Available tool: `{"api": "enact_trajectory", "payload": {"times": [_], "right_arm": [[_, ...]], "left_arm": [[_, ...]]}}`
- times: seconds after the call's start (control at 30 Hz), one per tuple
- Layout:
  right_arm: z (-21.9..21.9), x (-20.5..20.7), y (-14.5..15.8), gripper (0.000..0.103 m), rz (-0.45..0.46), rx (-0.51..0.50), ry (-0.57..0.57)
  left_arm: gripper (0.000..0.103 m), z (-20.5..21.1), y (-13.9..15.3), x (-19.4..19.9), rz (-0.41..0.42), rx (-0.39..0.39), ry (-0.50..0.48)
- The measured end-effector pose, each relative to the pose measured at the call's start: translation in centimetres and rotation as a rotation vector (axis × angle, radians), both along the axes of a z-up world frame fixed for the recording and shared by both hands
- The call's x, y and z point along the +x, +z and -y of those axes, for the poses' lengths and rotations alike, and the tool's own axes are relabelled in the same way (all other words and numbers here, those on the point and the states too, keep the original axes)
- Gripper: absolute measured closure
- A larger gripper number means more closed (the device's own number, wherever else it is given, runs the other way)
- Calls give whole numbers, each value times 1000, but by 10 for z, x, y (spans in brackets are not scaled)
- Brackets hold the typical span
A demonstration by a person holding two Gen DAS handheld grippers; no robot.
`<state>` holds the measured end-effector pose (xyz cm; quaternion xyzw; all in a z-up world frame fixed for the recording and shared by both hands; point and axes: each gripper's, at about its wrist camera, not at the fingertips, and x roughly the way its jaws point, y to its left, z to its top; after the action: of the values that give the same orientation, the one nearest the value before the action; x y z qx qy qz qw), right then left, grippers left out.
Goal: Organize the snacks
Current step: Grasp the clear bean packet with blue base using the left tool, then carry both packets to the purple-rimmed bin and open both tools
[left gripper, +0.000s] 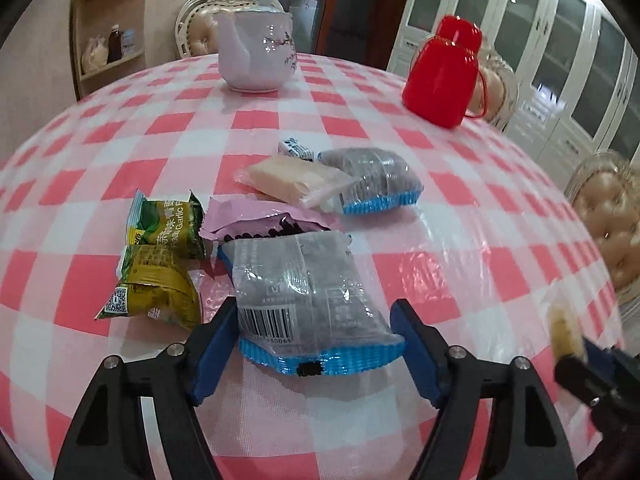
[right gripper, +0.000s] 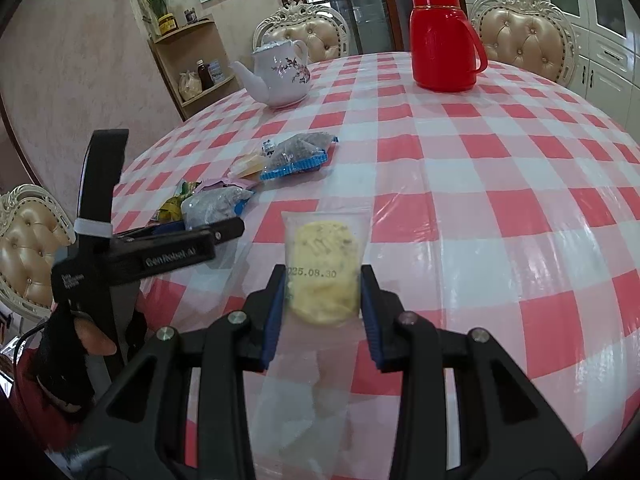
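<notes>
The left gripper (left gripper: 316,344) stands with its blue pads either side of a grey clear-film snack packet (left gripper: 308,292) with a crimped blue edge. The near pad on the left touches the wrapper; the right pad stands just off it, so the jaws are apart, not clamped. The packet lies flat on the cloth.

The right gripper (right gripper: 323,312) is clamped on a clear pouch (right gripper: 323,272) holding a round, pale yellow cake, with a printed date across it. The pouch's far end rests on the table.

Just beside the grey packet lie two green foil packets (left gripper: 160,264), crinkled and puffed, touching one another. Behind it sits one pink wrapper (left gripper: 260,220), then one beige bar in cloudy film (left gripper: 292,180), a second grey packet with blue edge (left gripper: 372,180) and one small blue-and-white sweet (left gripper: 294,148). These snacks huddle in a loose row, well apart from the pouch.

The round table (right gripper: 500,200) wears a glossy plastic cloth checked in pink, red and white, with creases that catch the light. Further back stand one white china teapot (right gripper: 280,76) with a flower sprig and one red plastic flask (right gripper: 442,36) with a handle. Cream tufted chairs with carved white frames ring the table; three show from the right wrist. A wooden corner shelf (right gripper: 192,64) holds jars and a vase of red flowers; white glazed cupboards line the far wall.
</notes>
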<state>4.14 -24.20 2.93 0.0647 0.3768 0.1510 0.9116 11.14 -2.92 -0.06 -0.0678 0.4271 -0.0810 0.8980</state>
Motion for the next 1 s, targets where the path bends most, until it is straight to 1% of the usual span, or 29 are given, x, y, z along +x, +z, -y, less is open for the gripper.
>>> {"api": "enact_trajectory", "payload": {"times": [0.1, 0.17, 0.2, 0.23, 0.33, 0.4, 0.43, 0.47, 0.5, 0.53, 0.57, 0.63, 0.67, 0.7, 0.73, 0.77, 0.87, 0.93, 0.97, 1.0], "right_arm": [[-1, 1, -1, 64, -3, -8, 5], [-1, 1, -2, 64, -7, -8, 4], [-1, 2, -2, 64, -8, -8, 3], [-1, 2, -3, 64, -8, -8, 3], [-3, 1, -3, 64, -10, -8, 6], [-3, 2, -4, 64, -13, -9, 8], [-3, 2, -4, 64, -14, -10, 10], [-4, 2, -5, 64, -17, -11, 10], [-4, 3, -6, 64, -20, -12, 11], [-4, 3, -6, 64, -21, -12, 12], [-4, 3, -7, 64, -21, -12, 13], [-4, 4, -7, 65, -19, -12, 16], [-5, 4, -7, 68, -16, -15, 20], [-6, 4, -8, 72, -11, -20, 27], [-7, 5, -9, 74, -13, -30, 33], [-7, 6, -11, 74, -23, -39, 36], [-8, 9, -16, 74, -53, -51, 48], [-10, 9, -16, 63, -60, -59, 54], [-12, 8, -16, 49, -66, -59, 64], [-16, 7, -17, 37, -72, -63, 79]], "left_arm": [[25, -1, 0, 2, 1, -9, 12], [23, 1, 0, 3, -6, -2, 17], [20, 1, 1, 4, -9, 2, 19], [19, 1, 1, 5, -15, 7, 24], [19, 0, 2, 7, -15, -6, 43], [19, -1, 1, 7, -10, 0, 47], [25, -2, 1, 7, -6, -7, 47], [34, -4, 2, 6, 2, -22, 54], [40, -7, 2, 6, 7, -30, 60], [41, -8, 2, 6, 7, -48, 49], [41, -7, 2, 5, 9, -42, 44], [44, 1, 5, 1, 22, -1, 27], [45, 4, 7, -1, 32, 19, 18], [46, 9, 9, -4, 46, 53, 11], [46, 12, 10, -6, 50, 73, 9], [46, 13, 10, -8, 50, 82, 9], [45, 12, 10, -10, 38, 75, 6], [43, 12, 8, -9, 33, 74, 8], [42, 13, 7, -8, 28, 80, 6], [40, 14, 6, -8, 19, 85, 5]]}}
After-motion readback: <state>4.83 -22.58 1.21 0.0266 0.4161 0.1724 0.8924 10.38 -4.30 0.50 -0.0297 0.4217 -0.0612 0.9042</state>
